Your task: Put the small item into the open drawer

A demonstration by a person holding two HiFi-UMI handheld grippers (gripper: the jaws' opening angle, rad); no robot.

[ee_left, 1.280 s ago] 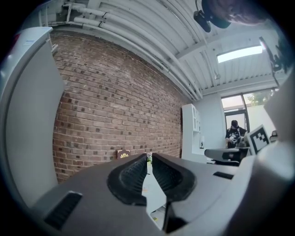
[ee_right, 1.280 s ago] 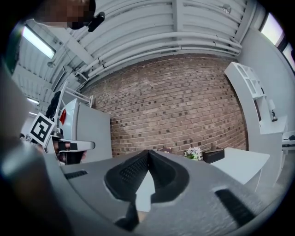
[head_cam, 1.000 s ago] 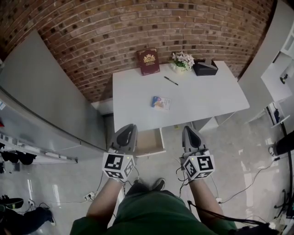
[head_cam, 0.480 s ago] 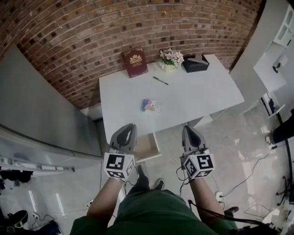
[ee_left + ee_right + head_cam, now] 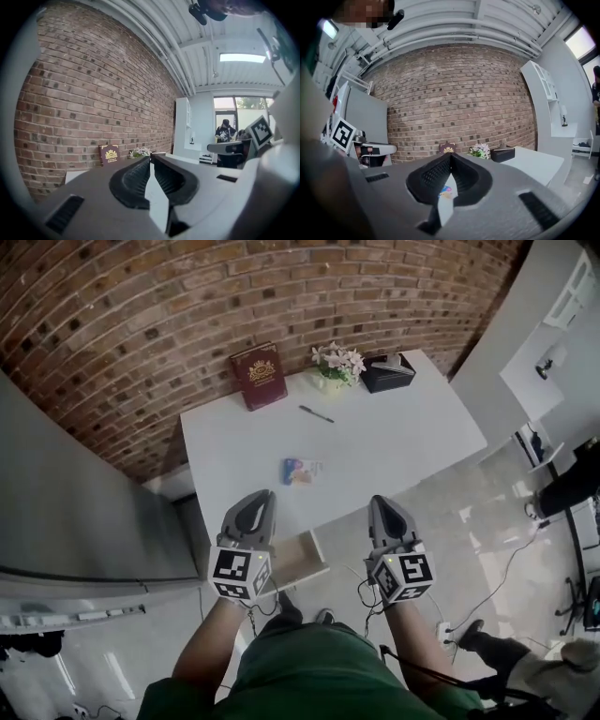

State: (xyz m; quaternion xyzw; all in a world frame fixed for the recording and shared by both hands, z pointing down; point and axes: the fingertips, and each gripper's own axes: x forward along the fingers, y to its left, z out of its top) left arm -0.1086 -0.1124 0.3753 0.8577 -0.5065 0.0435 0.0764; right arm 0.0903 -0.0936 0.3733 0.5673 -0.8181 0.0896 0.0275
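The small item [image 5: 302,471], a colourful flat packet, lies near the middle of the white table [image 5: 403,442]. It also shows through the gap below the right jaws as the small item [image 5: 445,191]. The open drawer [image 5: 298,559] sticks out under the table's front edge, between my two grippers. My left gripper [image 5: 258,495] and right gripper [image 5: 380,501] both hover at the front edge, short of the packet, pointing roughly level at the wall. In each gripper view, left gripper [image 5: 151,158] and right gripper [image 5: 450,155], the jaw tips meet with nothing between them.
At the table's back stand a dark red book [image 5: 258,376], a small pot of flowers [image 5: 337,362] and a black box [image 5: 387,373]. A pen [image 5: 317,414] lies behind the packet. A brick wall [image 5: 187,296] backs the table, grey cabinets [image 5: 66,493] stand left, white shelves [image 5: 562,343] right.
Both grippers have come forward to the table's front edge. The table has shifted left and nearer in the head view, and the left gripper now covers part of the drawer.
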